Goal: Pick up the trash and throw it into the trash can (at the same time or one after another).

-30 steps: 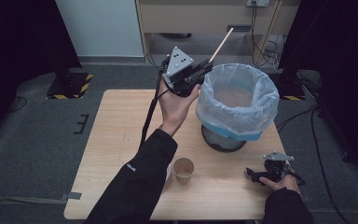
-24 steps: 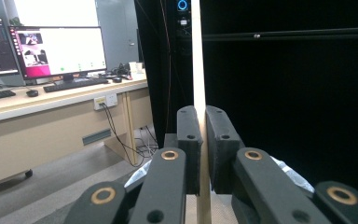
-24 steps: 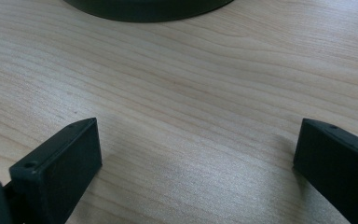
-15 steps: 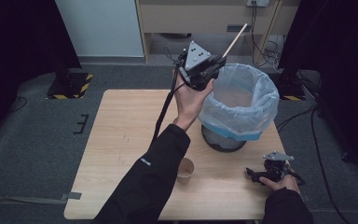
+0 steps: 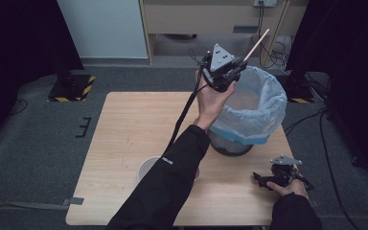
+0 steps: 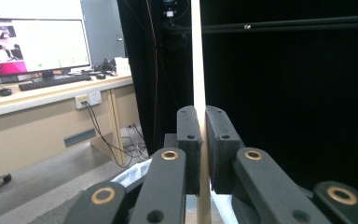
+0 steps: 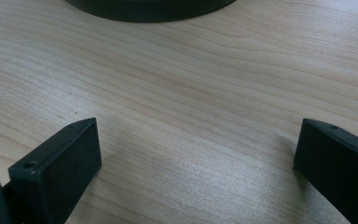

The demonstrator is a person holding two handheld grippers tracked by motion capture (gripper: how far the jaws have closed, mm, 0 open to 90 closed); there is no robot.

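Observation:
A thin wooden stick (image 5: 258, 44) (image 6: 196, 56) is clamped between the jaws of my left gripper (image 5: 237, 71) (image 6: 202, 135). The stick points up and to the right past them. A raised hand holds this gripper in the air over the near left rim of the bin (image 5: 254, 103), which is lined with a pale blue bag. My right gripper (image 5: 263, 179) (image 7: 198, 154) lies on the wooden table (image 5: 124, 124) near the front right corner. It is open, with bare wood between its jaws.
A paper cup (image 5: 147, 167) stands on the table near the front, partly hidden by the left sleeve. The bin's dark base (image 7: 149, 7) sits just beyond the right gripper. A cable trails down from the left gripper.
The left hand has carried the stick to the right, from left of the bin to over its rim. The right gripper has stayed put.

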